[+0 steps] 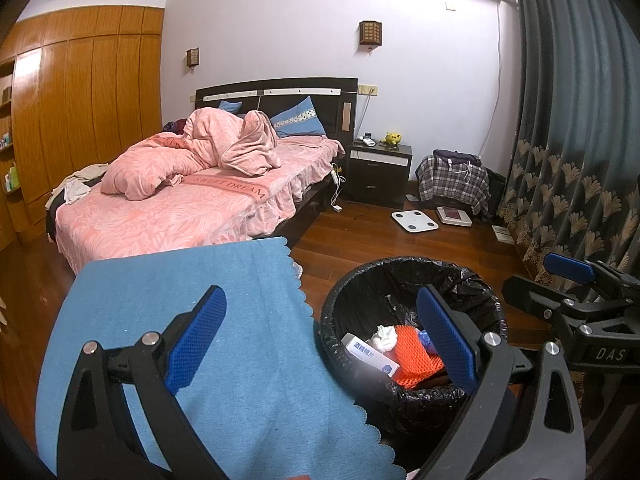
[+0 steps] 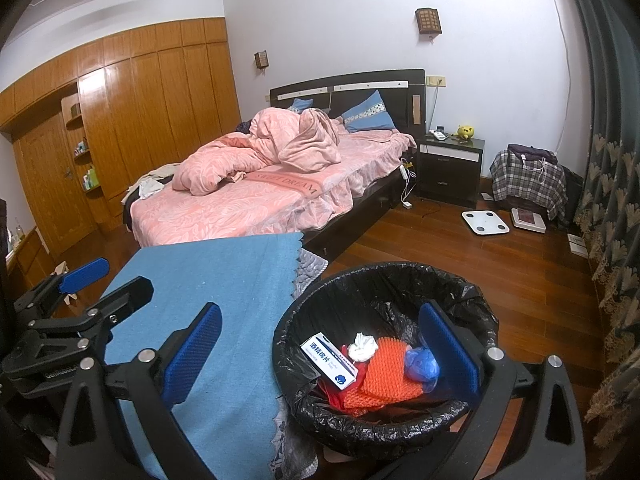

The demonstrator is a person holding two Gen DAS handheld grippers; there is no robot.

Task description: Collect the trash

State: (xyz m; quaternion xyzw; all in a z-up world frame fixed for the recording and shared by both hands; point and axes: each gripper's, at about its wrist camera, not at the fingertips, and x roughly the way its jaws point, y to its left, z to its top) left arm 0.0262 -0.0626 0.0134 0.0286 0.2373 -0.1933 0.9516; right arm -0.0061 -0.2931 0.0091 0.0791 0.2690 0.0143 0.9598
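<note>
Between the blue pads of the left tool (image 1: 320, 340), spread wide and holding nothing, lay the edge of the blue cloth (image 1: 192, 300) covering the surface and the rim of the trash bin (image 1: 412, 268) beside it. The right tool (image 2: 320, 352) was likewise open and empty, its pads straddling the same cloth edge and the bin, with one pad over the bin's mouth. Each tool showed in the other's view: the right one at the far right of the left camera, the left one at the far left of the right camera.

Inside the bin's black liner sat the collected trash: a white and blue box (image 2: 329, 359), a crumpled white tissue (image 2: 362, 346), an orange mesh piece (image 2: 384, 376) and a blue wad (image 2: 420, 362) (all lying together on the bottom).

Farther off stood the bed (image 2: 256, 204) with pink bedding, a dark nightstand (image 2: 450, 164), and a white scale (image 2: 485, 222) on the wood floor.
</note>
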